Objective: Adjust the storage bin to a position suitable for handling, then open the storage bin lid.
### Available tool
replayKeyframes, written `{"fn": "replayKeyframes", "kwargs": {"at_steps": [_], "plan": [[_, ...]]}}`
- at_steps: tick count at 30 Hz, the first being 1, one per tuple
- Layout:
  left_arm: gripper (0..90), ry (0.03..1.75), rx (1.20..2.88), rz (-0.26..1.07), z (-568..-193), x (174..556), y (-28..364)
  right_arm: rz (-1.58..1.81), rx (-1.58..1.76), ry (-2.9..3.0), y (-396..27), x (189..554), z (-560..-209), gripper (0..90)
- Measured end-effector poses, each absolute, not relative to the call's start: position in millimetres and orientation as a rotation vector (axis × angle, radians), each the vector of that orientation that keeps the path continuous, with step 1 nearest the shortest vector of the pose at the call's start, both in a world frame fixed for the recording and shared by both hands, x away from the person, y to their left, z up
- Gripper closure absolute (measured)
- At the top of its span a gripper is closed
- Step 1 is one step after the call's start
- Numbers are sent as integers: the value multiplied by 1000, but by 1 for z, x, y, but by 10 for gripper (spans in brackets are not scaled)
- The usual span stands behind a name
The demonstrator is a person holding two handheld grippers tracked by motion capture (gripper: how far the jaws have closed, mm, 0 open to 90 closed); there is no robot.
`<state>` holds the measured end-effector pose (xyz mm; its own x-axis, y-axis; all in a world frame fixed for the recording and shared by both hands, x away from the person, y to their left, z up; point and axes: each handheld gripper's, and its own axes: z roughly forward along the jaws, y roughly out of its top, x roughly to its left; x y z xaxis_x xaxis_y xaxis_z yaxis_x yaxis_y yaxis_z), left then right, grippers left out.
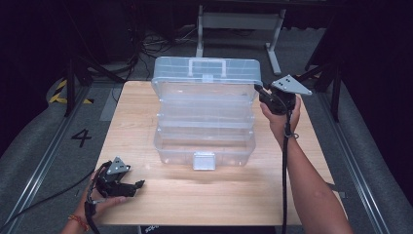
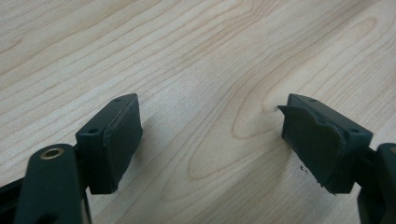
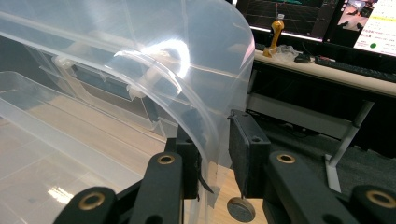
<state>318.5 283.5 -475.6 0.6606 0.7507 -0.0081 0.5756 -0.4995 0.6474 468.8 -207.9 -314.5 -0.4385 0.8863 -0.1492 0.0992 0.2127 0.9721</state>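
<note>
A big black number 4 (image 1: 81, 137) is painted on the grey floor (image 1: 44, 146), just left of the wooden surface (image 1: 195, 190). Screens (image 3: 373, 21) behind the clear box (image 3: 140, 60) show writing too small to read.

The clear plastic tiered box (image 1: 205, 117) stands open in the middle of the tabletop (image 1: 219, 195), its raised lid (image 1: 207, 73) at the far edge, blocking any straight pass across the centre. A wide strip of bare wood lies in front of the box, and narrower bare strips run along its left and right sides. The left hand-held gripper (image 1: 138, 184) rests on the near left corner, jaws spread over bare wood. The right hand-held gripper (image 3: 217, 154) straddles the lid's right edge, with little room between its jaws and the plastic.
</note>
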Motion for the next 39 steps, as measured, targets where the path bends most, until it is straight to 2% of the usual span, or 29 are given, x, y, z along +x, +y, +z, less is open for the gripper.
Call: {"fn": "replayKeyframes", "kwargs": {"at_steps": [5,39], "plan": [[149,1000,2214,377,-481,316,284,1293,918,1740,-209,470,-313,744],[148,993,2220,385,-481,317,284,1339,941,1745,-212,482,-309,752]]}}
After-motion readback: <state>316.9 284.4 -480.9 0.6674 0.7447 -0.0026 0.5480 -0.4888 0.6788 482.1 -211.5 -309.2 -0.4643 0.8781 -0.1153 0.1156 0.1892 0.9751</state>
